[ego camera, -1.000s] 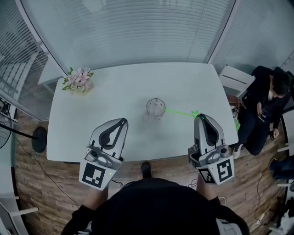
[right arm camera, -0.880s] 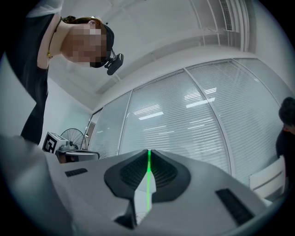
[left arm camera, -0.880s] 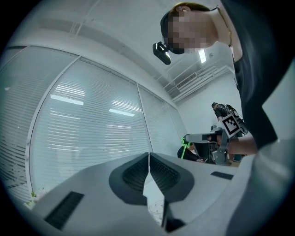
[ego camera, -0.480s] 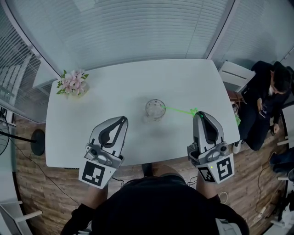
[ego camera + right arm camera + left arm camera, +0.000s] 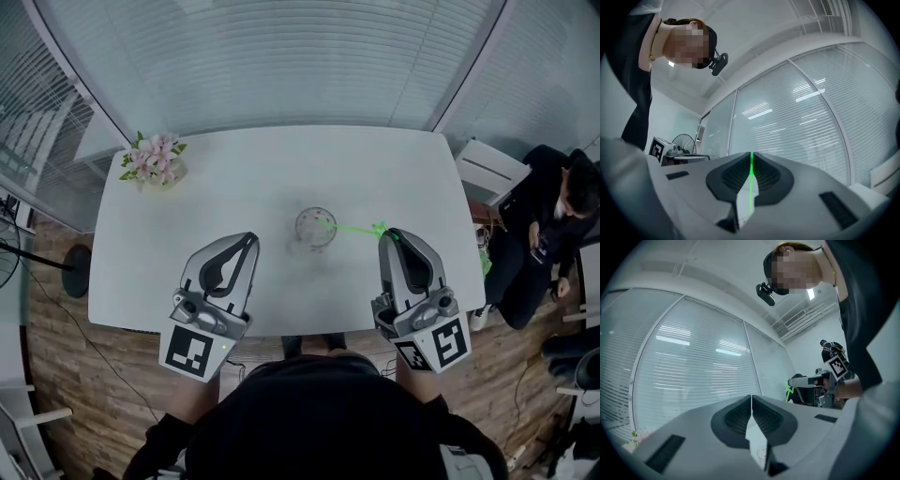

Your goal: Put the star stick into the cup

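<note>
A clear glass cup (image 5: 316, 227) stands near the middle of the white table (image 5: 272, 173). My right gripper (image 5: 389, 234) is to its right, shut on the thin green star stick (image 5: 352, 227). The stick lies almost level, with the star end (image 5: 379, 228) at the jaw tips and the bare end over the cup's mouth. In the right gripper view the green stick (image 5: 750, 183) runs between the closed pads of that gripper (image 5: 751, 153). My left gripper (image 5: 251, 238) hovers left of the cup, shut and empty. In the left gripper view, past the shut left gripper (image 5: 751, 397), the right gripper (image 5: 808, 380) and green star (image 5: 789, 391) show.
A small pot of pink flowers (image 5: 155, 161) sits at the table's far left corner. A person in black (image 5: 553, 220) sits beyond the right edge beside a white stool (image 5: 489, 169). A fan base (image 5: 77, 281) stands on the wood floor at left. Window blinds curve behind the table.
My right gripper has moved left toward the cup, carrying the stick, whose bare end now reaches over the cup's mouth. The left gripper has barely moved.
</note>
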The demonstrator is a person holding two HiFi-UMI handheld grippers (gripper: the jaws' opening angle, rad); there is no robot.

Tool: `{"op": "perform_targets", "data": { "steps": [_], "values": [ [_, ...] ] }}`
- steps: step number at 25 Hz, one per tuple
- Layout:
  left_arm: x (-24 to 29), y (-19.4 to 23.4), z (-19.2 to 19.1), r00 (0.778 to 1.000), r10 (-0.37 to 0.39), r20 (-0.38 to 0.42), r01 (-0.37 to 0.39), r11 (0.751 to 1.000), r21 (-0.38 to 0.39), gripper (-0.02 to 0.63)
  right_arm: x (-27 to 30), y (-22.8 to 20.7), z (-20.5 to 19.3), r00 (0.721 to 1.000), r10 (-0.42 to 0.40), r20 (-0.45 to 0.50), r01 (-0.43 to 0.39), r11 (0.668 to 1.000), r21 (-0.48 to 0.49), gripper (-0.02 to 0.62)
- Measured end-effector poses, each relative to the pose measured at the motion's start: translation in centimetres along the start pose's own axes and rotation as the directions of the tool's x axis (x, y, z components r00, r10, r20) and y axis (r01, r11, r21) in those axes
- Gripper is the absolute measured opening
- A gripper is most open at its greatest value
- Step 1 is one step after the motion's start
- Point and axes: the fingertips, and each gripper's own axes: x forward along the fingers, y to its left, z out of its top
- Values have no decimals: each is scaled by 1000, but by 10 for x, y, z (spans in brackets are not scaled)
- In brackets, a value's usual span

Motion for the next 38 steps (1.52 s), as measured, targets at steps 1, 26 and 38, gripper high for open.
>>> {"op": "perform_targets", "data": {
  "steps": [1, 26, 38],
  "values": [
    [1, 0, 1, 1000, 13, 0, -13, 1000, 2, 18, 2, -1, 0, 1000, 16, 0, -16, 1000, 7, 21],
    [-8, -12, 2, 979, 199, -50, -197, 980, 34, 18, 27, -6, -34, 974, 219, -52, -213, 972, 102, 21],
    [-15, -10, 0, 973, 222, -69, -218, 974, 54, 18, 35, -8, -65, 971, 222, -93, -210, 971, 117, 21]
  ]
}}
